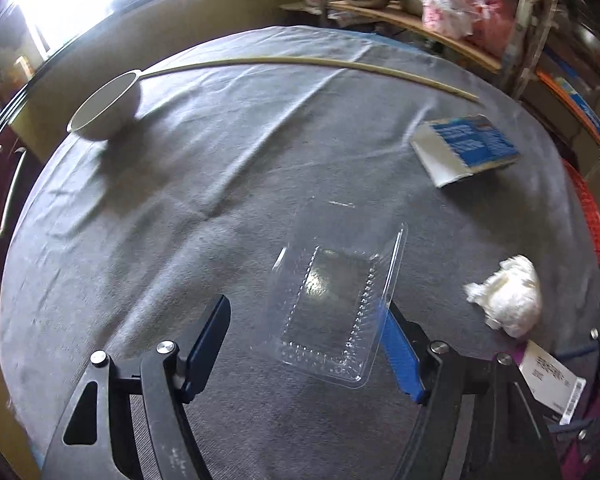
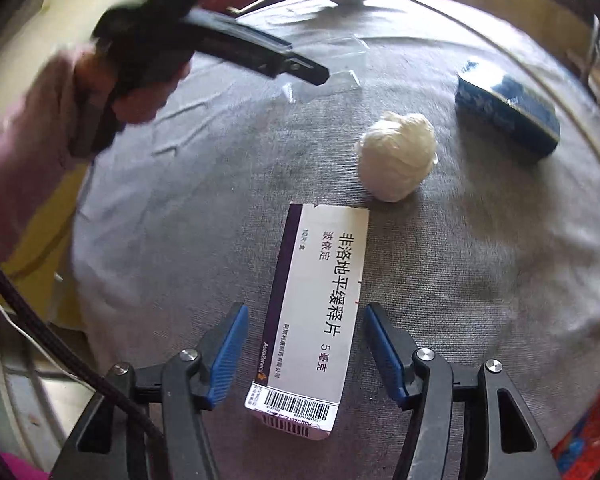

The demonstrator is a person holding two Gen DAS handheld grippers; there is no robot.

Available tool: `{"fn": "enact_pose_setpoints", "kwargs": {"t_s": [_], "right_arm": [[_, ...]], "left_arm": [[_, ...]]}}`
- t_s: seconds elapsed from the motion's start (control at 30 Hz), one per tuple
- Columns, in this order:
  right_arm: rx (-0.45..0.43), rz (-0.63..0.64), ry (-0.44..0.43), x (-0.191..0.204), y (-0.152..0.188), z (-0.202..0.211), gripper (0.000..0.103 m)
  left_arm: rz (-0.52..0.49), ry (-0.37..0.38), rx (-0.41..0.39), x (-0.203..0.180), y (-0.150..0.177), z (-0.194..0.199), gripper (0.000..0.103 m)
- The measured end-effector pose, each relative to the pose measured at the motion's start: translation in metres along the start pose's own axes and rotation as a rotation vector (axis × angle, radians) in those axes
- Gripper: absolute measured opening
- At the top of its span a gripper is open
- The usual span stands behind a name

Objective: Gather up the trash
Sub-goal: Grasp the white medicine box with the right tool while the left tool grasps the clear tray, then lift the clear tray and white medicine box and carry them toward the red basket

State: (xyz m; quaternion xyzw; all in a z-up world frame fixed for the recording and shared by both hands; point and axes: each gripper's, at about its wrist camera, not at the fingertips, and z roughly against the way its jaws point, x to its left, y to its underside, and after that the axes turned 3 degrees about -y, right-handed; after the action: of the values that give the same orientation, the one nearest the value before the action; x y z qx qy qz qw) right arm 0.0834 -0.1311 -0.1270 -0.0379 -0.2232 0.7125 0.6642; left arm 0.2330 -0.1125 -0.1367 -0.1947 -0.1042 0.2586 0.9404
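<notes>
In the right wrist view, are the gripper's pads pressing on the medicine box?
No: the medicine box lies between the right gripper pads with clear gaps on both sides.

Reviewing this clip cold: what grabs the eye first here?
The white medicine box with bold printed characters, lying flat on the grey cloth between the open jaws of the right gripper. Just beyond it sits a crumpled white tissue ball. The left gripper straddles a clear plastic tray.
</notes>
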Motion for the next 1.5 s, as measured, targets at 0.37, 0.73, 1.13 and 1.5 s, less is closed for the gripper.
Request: {"fn": "enact_pose_setpoints", "kwargs": {"t_s": [0.37, 0.73, 1.13, 1.5], "right_arm": [[-0.055, 0.087, 0.082, 0.004, 0.023, 0.009, 0.05], [-0.174, -0.022, 0.028, -0.031, 0.036, 0.055, 0.05], [-0.334, -0.199, -0.056, -0.064, 0.05, 0.095, 0.05], [-0.418, -0.175, -0.079, -0.049, 0.075, 0.122, 0.051]], "left_arm": [[0.089, 0.021, 0.024, -0.01, 0.003, -0.015, 0.058], [0.265, -0.075, -0.032, -0.029, 0.035, 0.034, 0.057], [0.459, -0.285, -0.111, -0.12, 0.085, 0.122, 0.057], [0.541, -0.384, -0.231, -0.172, 0.101, 0.179, 0.057]]}}
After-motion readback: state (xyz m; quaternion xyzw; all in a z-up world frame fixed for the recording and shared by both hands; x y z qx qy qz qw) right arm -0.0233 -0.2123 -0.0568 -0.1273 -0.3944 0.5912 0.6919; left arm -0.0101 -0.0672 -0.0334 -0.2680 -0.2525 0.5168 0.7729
